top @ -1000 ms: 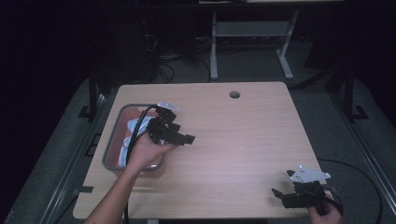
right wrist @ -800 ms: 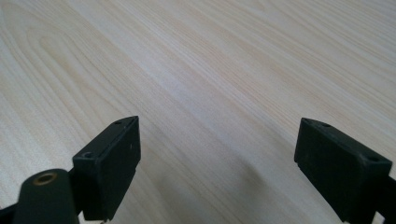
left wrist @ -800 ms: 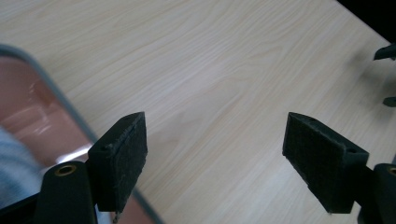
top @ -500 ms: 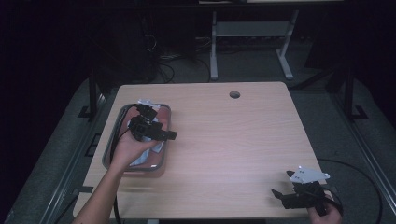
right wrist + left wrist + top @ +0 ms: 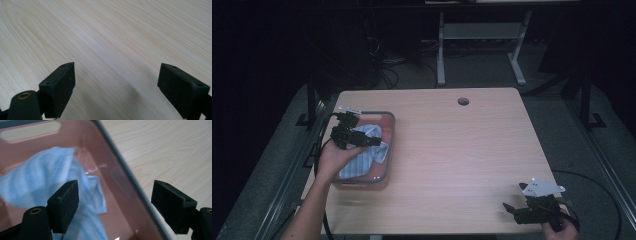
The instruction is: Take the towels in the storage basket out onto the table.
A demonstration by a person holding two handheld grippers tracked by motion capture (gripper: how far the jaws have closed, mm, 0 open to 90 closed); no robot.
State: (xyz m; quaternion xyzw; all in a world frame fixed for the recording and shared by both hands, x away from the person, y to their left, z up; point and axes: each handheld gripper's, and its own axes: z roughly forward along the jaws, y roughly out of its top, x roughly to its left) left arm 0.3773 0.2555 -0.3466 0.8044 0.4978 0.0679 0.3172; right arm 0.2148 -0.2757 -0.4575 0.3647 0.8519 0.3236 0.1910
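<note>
- Over the left side of the pale wooden bench (image 5: 462, 150) sits a pink translucent plastic bin with a grey rim (image 5: 390, 131), and our blue-and-white striped cloth (image 5: 362, 157) lies crumpled inside it
- We hold the left tool (image 5: 374, 141) just above the bin; in the left gripper view its jaws stand wide apart, one over the cloth (image 5: 37, 180) and the other out past the grey rim (image 5: 130, 182), gripping nothing
- We keep the right tool (image 5: 512, 209) low at the near right corner of the bench, well apart from the bin; the right gripper view shows its jaws spread open over bare wood (image 5: 112, 37)
- We judge the cloth light, soft and floppy: it will sag, drape and trail once lifted, and it is in no way fragile
- We would pinch a raised fold or the upstanding corner near the middle of the bin, bringing both jaws inside the wall first
- We reckon the risk is catching the rim, or nipping a single thin layer that slips free
</note>
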